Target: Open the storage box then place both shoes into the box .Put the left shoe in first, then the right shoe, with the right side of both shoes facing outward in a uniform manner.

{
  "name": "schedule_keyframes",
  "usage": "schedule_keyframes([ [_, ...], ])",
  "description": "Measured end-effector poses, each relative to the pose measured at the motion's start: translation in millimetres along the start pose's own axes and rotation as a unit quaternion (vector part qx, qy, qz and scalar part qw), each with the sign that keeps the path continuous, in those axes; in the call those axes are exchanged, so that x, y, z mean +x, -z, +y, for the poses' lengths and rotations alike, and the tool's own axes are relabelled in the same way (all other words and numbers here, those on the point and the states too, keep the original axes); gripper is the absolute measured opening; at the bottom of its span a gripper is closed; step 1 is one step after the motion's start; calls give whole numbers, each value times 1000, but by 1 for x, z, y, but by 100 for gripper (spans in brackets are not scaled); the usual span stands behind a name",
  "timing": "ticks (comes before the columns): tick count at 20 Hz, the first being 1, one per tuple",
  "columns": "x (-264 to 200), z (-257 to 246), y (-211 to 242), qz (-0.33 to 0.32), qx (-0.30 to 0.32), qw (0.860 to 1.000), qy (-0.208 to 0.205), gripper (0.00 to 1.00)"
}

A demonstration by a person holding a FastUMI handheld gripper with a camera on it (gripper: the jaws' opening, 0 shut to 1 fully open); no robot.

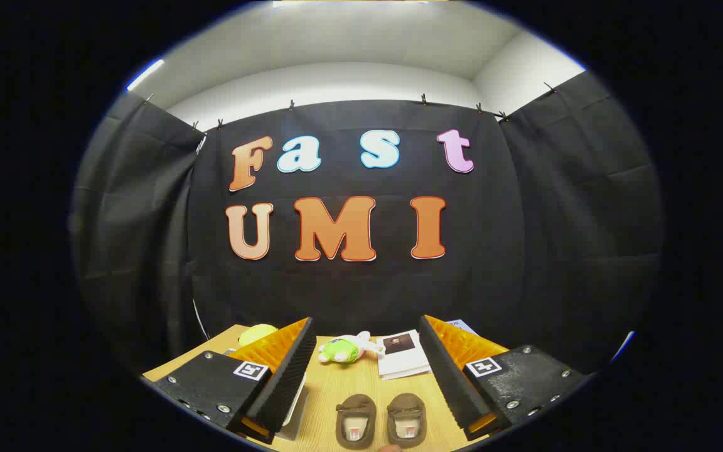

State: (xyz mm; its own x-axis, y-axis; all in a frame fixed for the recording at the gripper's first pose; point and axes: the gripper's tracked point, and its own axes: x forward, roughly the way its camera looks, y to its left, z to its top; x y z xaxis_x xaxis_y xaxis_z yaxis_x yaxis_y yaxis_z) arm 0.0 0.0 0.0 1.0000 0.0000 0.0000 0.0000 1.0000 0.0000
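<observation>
We are holding the gripper [366, 364] released, its fingers spread wide and grasping nothing, above the wooden worktop [330, 383]. Two brown shoes [381, 419] are sitting side by side between the fingers at the bottom centre of the frame. Beyond them, near the middle, we are seeing a green plush toy [344, 349] lying beside a white leaflet [403, 355].

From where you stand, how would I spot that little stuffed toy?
On the wooden table, look past the open tongs and the two brown shoes between them. The stuffed toy lies beyond, left of a white leaflet: bright green, white limbs.
</observation>
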Motion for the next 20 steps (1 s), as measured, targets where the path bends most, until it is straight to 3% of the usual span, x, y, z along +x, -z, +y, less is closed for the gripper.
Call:
schedule_keyframes([
  [11, -4, 3, 16, 4, 2, 1000, -23, 98],
  [15, -3, -9, 15, -2, -11, 1000, -5, 98],
  [20, 3, -9, 22, 3, 8, 1000, -12, 98],
])
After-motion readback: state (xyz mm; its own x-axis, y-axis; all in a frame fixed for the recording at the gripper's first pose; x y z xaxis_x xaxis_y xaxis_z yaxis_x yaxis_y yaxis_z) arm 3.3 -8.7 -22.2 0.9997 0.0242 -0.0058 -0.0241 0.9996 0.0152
